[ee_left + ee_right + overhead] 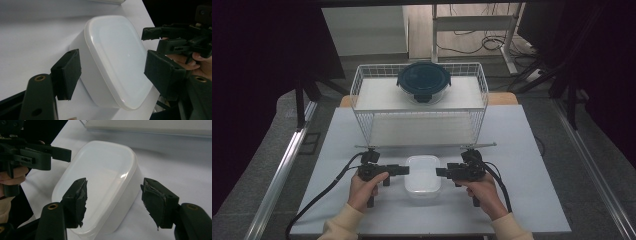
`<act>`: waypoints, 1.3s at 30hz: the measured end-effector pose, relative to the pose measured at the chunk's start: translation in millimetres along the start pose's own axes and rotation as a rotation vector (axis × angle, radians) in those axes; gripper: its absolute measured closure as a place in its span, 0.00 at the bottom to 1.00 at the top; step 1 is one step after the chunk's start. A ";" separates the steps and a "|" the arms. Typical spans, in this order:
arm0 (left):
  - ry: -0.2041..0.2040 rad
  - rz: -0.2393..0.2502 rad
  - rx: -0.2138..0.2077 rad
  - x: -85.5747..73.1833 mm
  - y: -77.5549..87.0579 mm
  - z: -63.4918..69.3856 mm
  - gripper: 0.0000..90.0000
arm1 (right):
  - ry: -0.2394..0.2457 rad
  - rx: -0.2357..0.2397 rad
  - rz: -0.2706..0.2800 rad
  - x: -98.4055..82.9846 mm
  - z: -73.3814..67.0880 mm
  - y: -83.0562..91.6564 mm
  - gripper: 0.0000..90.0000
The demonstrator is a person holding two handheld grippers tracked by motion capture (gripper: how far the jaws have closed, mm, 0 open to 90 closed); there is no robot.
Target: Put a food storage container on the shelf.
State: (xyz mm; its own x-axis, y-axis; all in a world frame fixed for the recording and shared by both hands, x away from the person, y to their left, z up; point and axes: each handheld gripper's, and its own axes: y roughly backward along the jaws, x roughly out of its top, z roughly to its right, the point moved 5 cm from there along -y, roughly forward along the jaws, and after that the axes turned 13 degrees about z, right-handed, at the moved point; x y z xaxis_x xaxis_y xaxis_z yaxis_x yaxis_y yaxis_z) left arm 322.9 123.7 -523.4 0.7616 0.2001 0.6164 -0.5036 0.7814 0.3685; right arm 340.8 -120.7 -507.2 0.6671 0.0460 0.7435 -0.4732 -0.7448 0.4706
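Sitting lidded, white rounded-rectangular container, translucent walls, glossy top

1. A lab or test room, not a home.
2. A plain grey table stands between dark curtains at left and right of the frame.
3. Loose cables lie on the floor at top, beside a metal frame.

You have two grippers on the table, a left gripper and a right gripper, one in each hand. There is one white box with its lid on. Behind it stands one wire basket, carrying one round container with a dark lid.
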 end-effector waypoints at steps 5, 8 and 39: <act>0.026 -0.029 -0.020 -6.6 -7.0 -3.4 0.33 | -0.030 0.015 -0.004 -2.8 2.1 -1.7 0.43; 0.063 -0.019 -0.031 -7.7 -7.2 -7.9 0.34 | -0.047 0.022 -0.014 -4.8 4.2 -4.0 0.45; 0.120 -0.008 -0.078 -13.8 -0.3 -9.0 0.80 | -0.209 0.080 -0.020 -12.5 8.3 -4.8 0.77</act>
State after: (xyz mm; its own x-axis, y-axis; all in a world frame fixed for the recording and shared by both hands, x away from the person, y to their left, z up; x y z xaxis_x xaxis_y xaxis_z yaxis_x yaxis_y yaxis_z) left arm 316.2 126.0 -538.3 0.8110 0.2596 0.5243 -0.4679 0.8258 0.3148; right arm 339.5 -123.2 -522.7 0.7844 -0.0717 0.6161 -0.4172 -0.7960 0.4386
